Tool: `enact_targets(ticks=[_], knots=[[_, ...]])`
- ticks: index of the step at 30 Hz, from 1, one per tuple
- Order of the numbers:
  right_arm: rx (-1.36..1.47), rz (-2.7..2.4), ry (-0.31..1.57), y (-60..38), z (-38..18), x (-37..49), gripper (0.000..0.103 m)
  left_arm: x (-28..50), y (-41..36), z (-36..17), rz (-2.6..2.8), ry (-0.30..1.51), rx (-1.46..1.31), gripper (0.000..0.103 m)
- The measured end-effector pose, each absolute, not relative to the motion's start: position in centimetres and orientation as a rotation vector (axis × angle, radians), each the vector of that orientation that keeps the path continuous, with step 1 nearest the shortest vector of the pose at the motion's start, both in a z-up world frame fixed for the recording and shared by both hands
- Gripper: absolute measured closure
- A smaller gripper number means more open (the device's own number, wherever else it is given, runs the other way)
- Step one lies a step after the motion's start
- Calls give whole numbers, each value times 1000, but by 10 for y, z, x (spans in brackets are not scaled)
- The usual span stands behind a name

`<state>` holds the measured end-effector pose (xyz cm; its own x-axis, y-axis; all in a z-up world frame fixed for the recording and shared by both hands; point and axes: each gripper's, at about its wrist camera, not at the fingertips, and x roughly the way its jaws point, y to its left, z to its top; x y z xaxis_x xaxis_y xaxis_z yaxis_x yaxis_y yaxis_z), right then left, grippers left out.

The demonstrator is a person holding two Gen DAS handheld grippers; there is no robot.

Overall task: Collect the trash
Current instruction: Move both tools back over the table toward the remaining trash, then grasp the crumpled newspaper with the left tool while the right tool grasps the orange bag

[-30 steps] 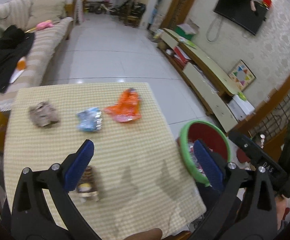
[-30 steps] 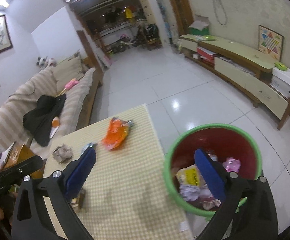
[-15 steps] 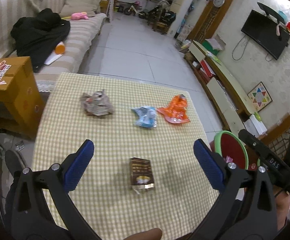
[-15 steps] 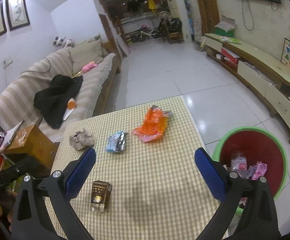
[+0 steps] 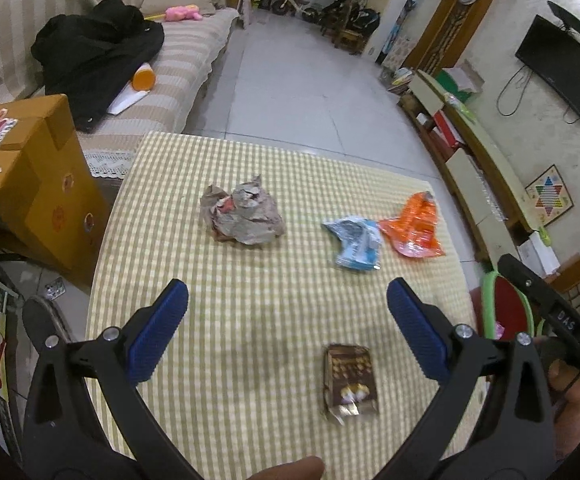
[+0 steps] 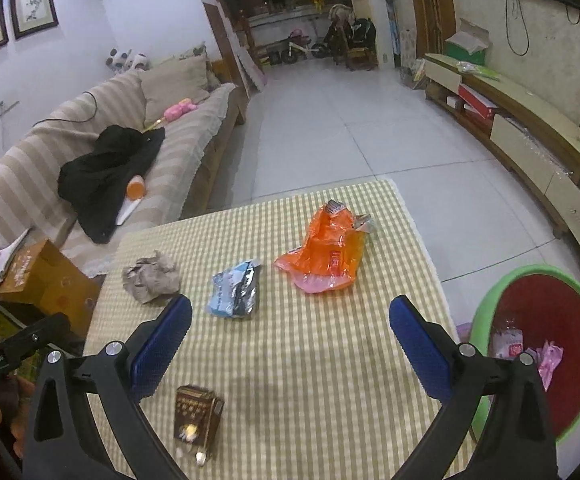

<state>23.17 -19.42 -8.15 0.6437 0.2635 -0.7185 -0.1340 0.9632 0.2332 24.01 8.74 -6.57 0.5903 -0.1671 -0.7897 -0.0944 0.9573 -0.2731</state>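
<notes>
Four pieces of trash lie on the yellow checked table (image 5: 249, 320): a crumpled grey paper ball (image 5: 241, 216) (image 6: 151, 276), a blue wrapper (image 5: 356, 242) (image 6: 235, 288), an orange wrapper (image 5: 414, 226) (image 6: 324, 252) and a brown packet (image 5: 350, 384) (image 6: 195, 420) nearest me. The green-rimmed red bin (image 6: 542, 352) (image 5: 506, 308) stands on the floor right of the table, with trash inside. My left gripper (image 5: 287, 328) is open and empty above the table, short of the paper ball. My right gripper (image 6: 290, 344) is open and empty above the table's near part.
A cardboard box (image 5: 21, 176) stands left of the table. A striped sofa (image 6: 89, 152) with black clothing (image 6: 105, 172) is at the far left. A low TV cabinet (image 6: 530, 128) runs along the right wall. Tiled floor (image 6: 350, 128) lies beyond the table.
Both grippers have swung left, away from the bin and over the table. The paper ball and wrappers now look closer in both views. Both grippers stay open.
</notes>
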Motion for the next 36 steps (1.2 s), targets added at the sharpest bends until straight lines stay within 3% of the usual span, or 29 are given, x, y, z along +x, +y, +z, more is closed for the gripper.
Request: enact_targets(ticks=[28, 32, 36], knots=[[196, 166, 967, -198, -194, 365, 8, 361, 103, -172, 94, 1071, -227, 6], [196, 169, 991, -199, -201, 366, 30, 358, 97, -173, 79, 1061, -198, 22], [193, 176, 982, -201, -200, 363, 38, 353, 87, -168, 50, 1046, -166, 41]])
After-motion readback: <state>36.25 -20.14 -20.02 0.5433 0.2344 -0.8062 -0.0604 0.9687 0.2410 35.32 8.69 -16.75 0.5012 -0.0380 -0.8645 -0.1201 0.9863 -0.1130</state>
